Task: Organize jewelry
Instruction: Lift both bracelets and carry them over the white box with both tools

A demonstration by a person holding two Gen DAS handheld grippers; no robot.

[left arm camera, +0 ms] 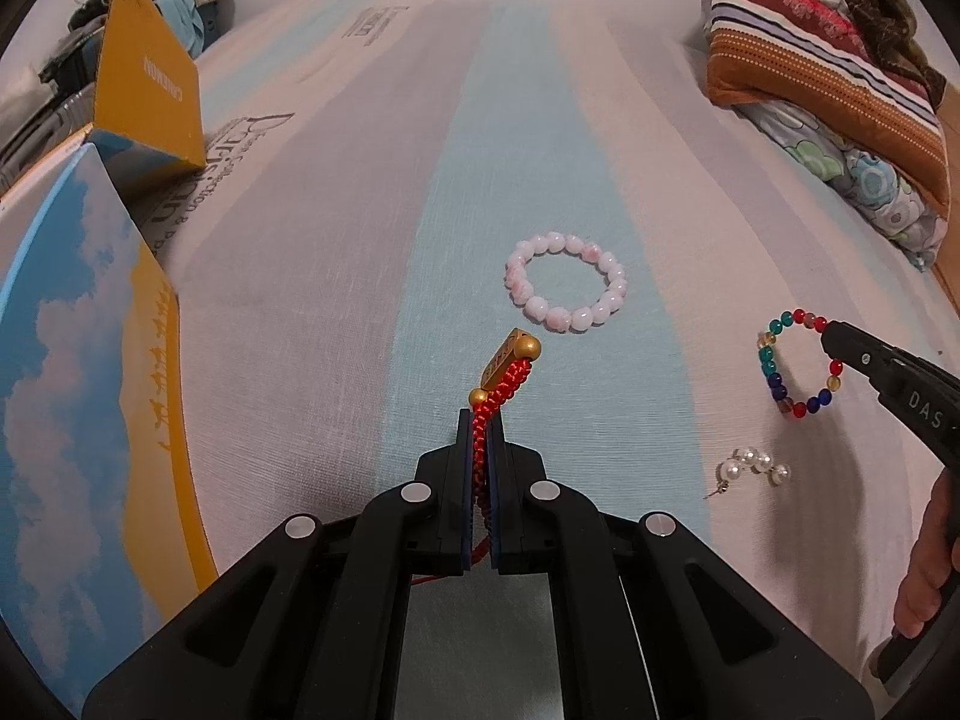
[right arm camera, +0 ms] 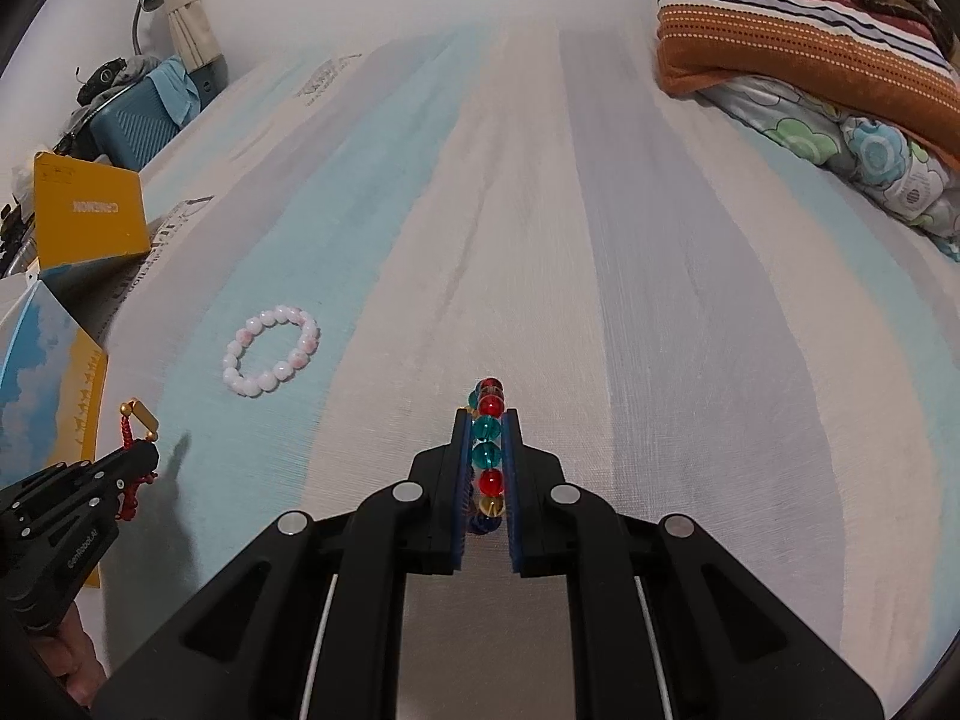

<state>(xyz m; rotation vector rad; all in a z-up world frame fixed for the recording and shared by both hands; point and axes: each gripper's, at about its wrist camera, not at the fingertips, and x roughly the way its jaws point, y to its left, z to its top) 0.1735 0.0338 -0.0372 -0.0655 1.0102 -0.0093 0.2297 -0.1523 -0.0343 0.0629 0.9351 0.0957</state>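
My left gripper is shut on a red braided cord bracelet with a gold bar charm, which sticks out past the fingertips above the bedsheet. My right gripper is shut on a multicoloured glass bead bracelet; the beads run in a line between its pads. Seen from the left wrist view, that bead bracelet hangs from the right gripper just over the sheet. A pink-white bead bracelet lies flat on the blue stripe. Pearl earrings lie near the right gripper.
An open box with a sky print and yellow lid stands at the left edge of the striped bedsheet. Folded blankets and pillows are stacked at the far right. A blue suitcase stands beyond the bed.
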